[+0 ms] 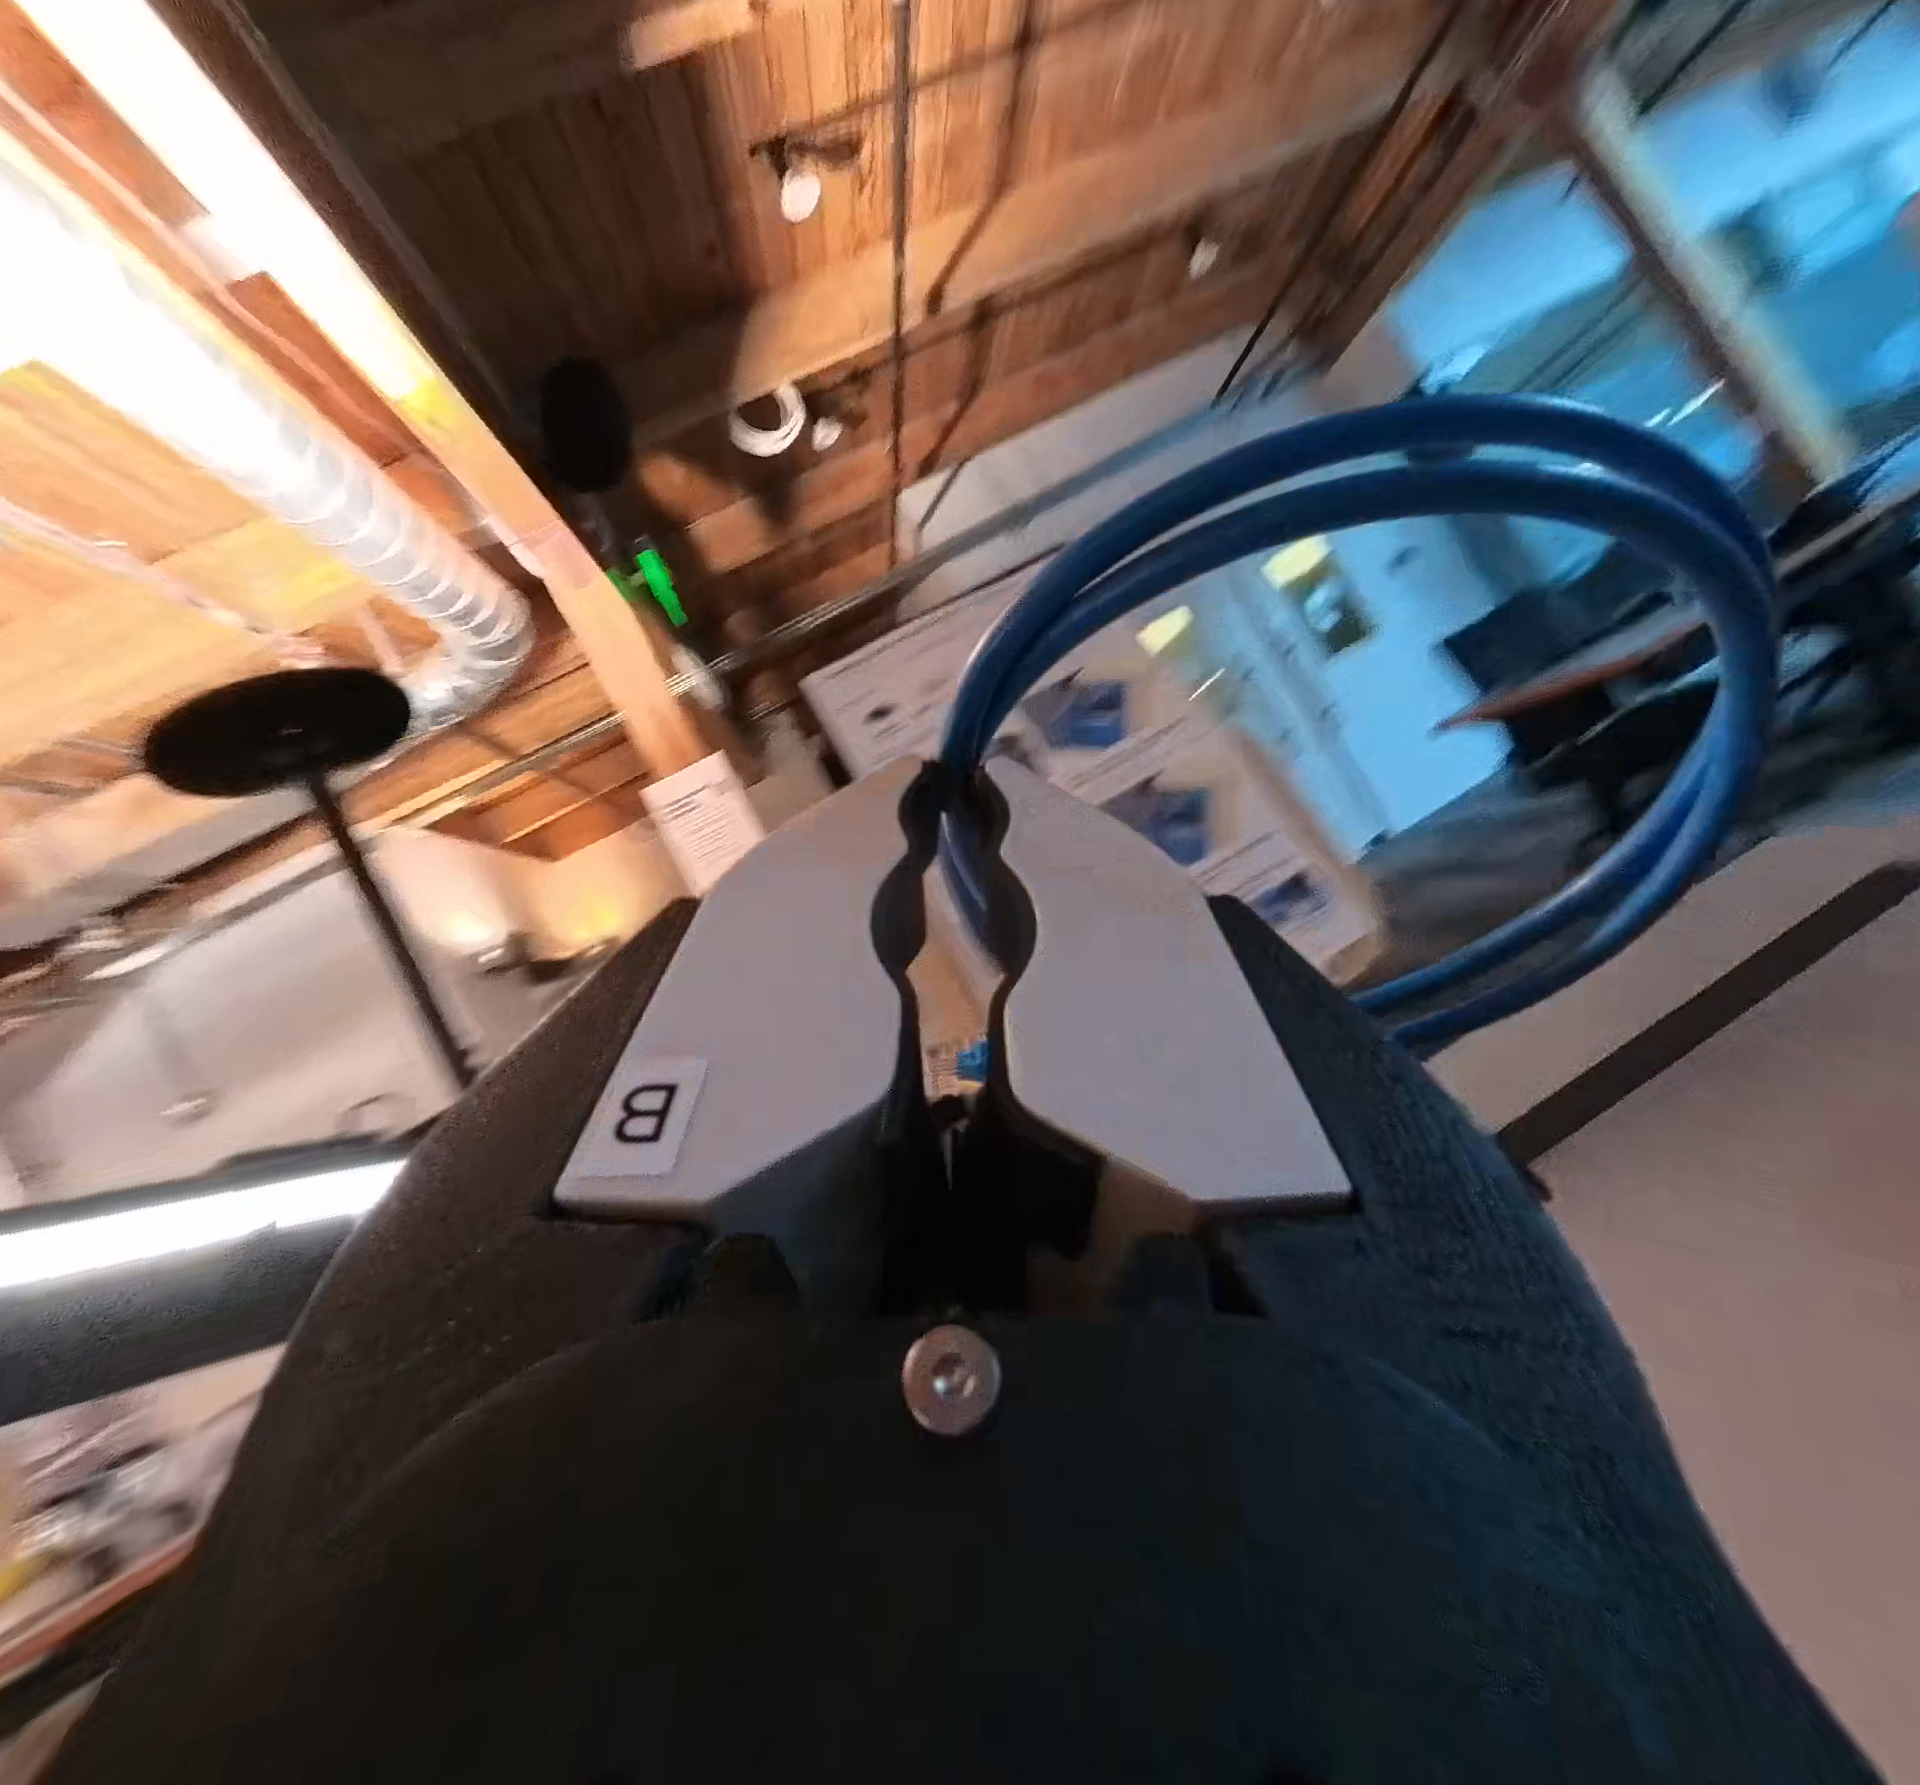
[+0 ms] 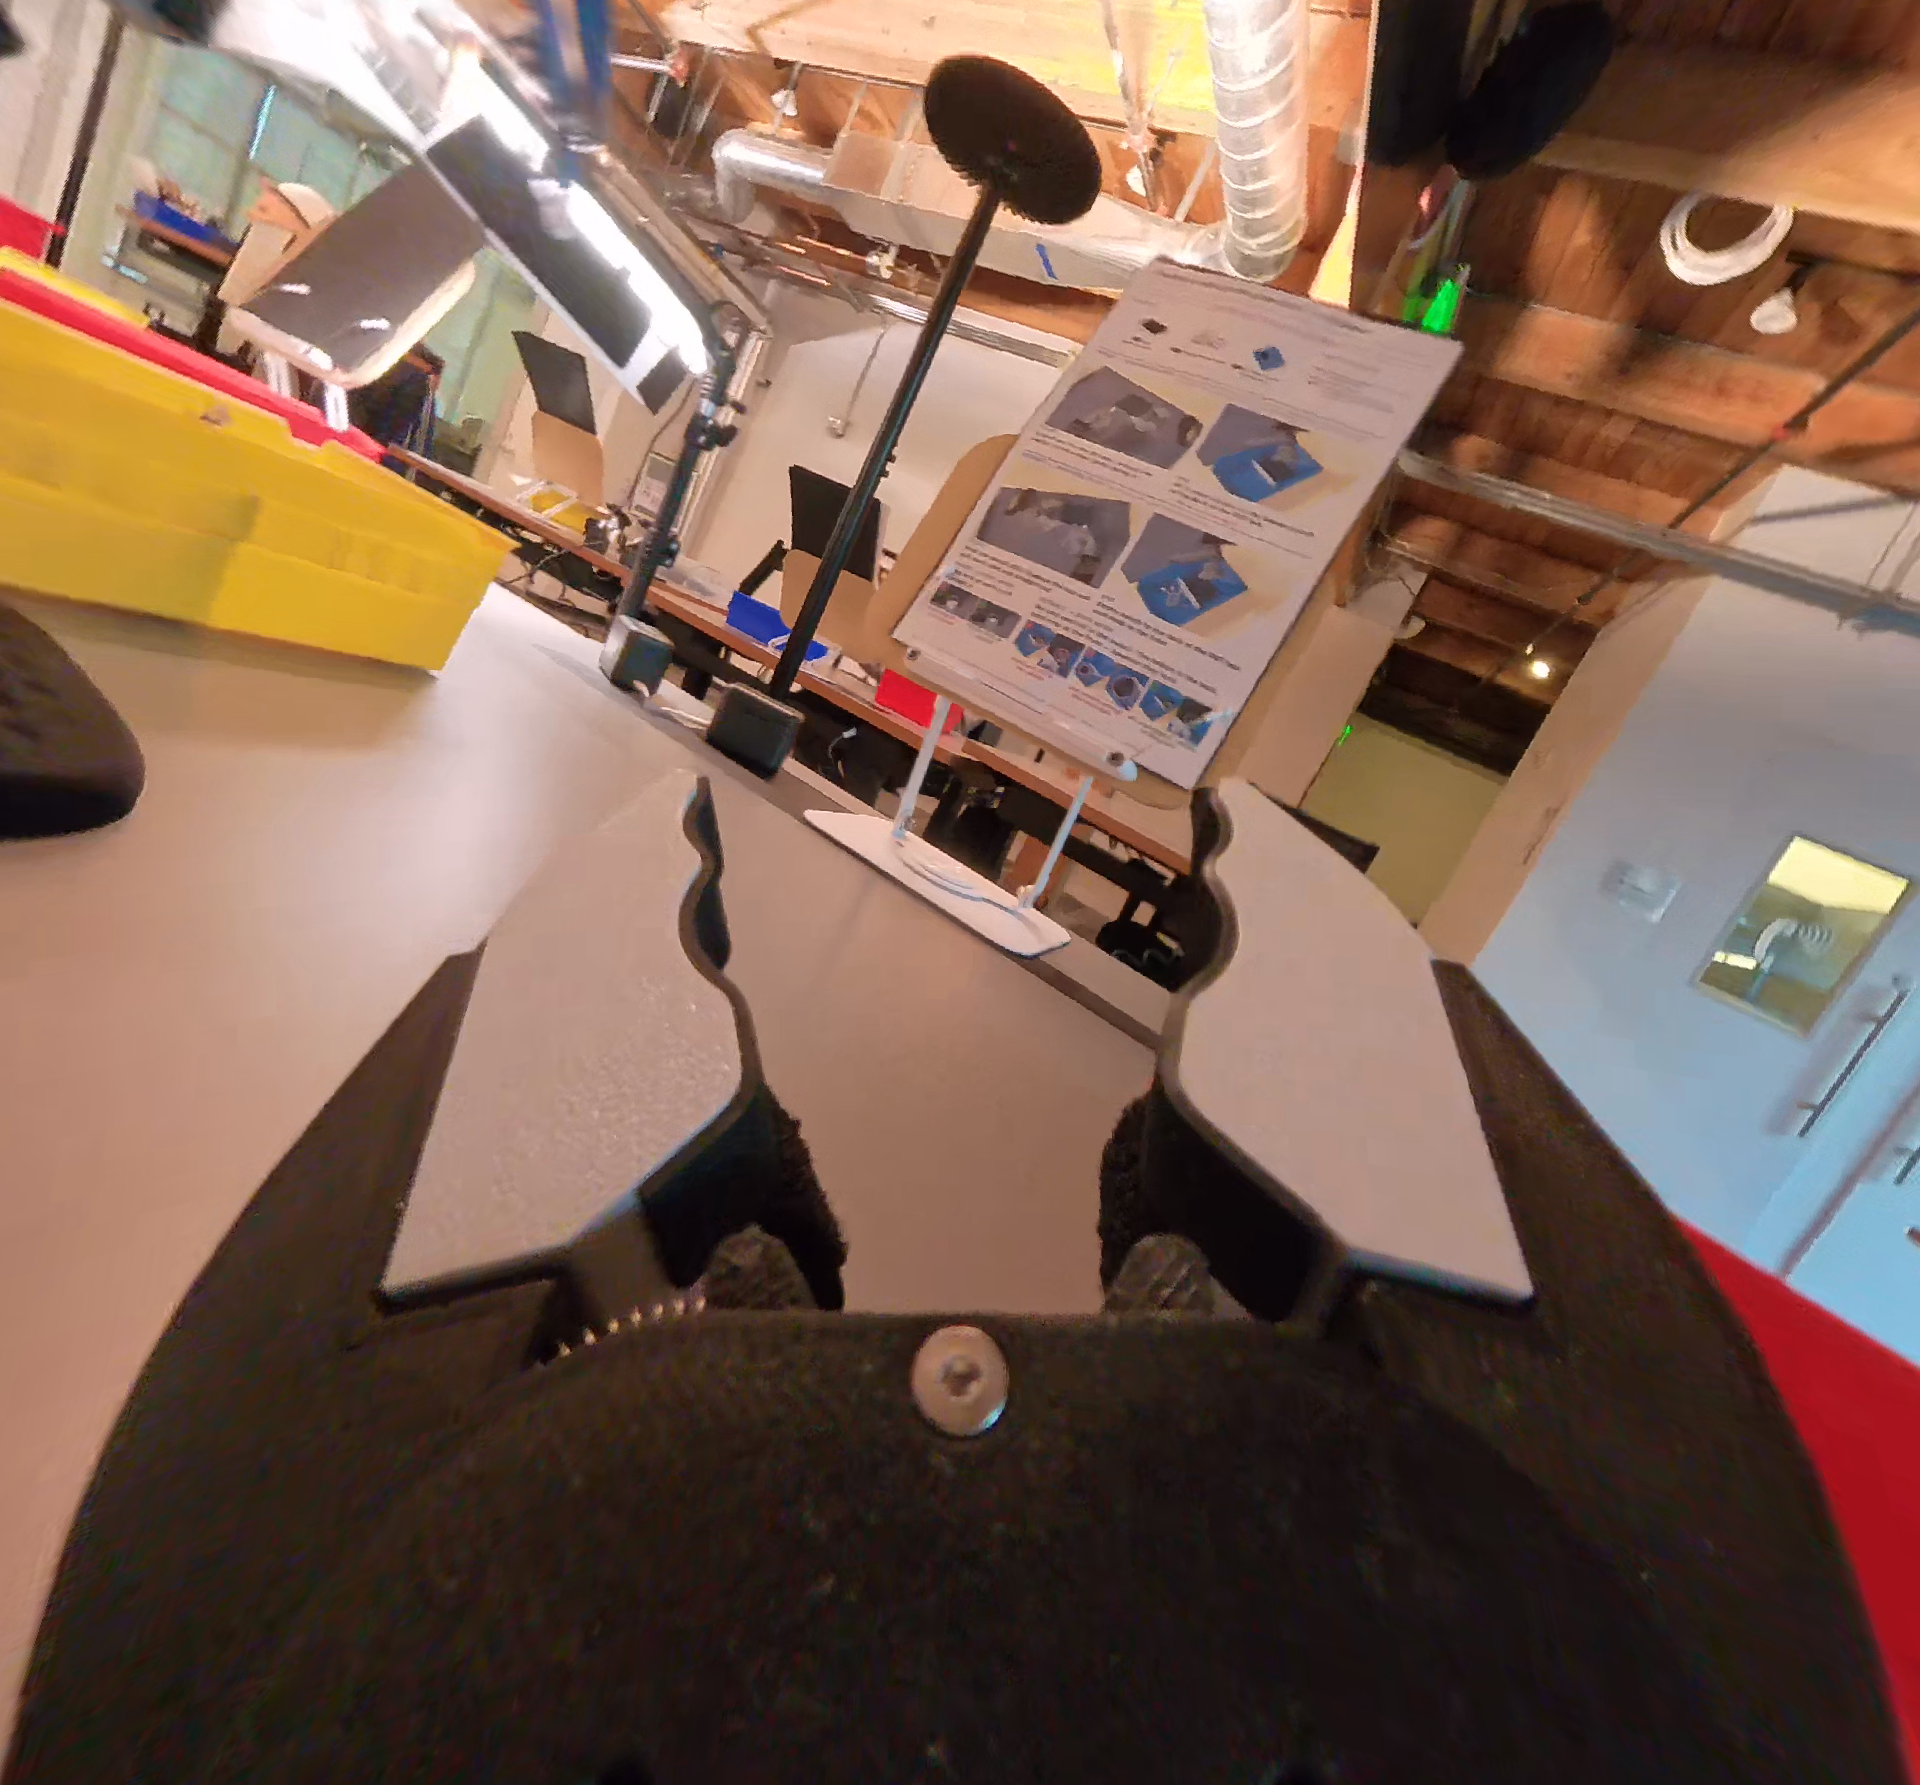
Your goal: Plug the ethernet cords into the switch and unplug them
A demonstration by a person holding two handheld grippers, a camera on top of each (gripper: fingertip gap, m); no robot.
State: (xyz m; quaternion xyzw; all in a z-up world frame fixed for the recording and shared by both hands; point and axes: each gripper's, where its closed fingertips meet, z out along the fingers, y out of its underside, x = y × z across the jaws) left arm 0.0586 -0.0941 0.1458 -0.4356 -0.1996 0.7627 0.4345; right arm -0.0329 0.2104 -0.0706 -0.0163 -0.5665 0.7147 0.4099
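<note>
The left gripper [image 1: 961, 800] pinches two blue ethernet cords [image 1: 1621, 530] above the table [image 2: 312, 904]; the right gripper [image 2: 951, 852] gapes wide, empty, over it

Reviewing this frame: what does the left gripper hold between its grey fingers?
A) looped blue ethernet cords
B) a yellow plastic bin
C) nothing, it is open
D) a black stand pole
A: in the left wrist view the left gripper is shut on the looped blue ethernet cords, which arc out from its tips, while the right gripper is open and empty.
</note>
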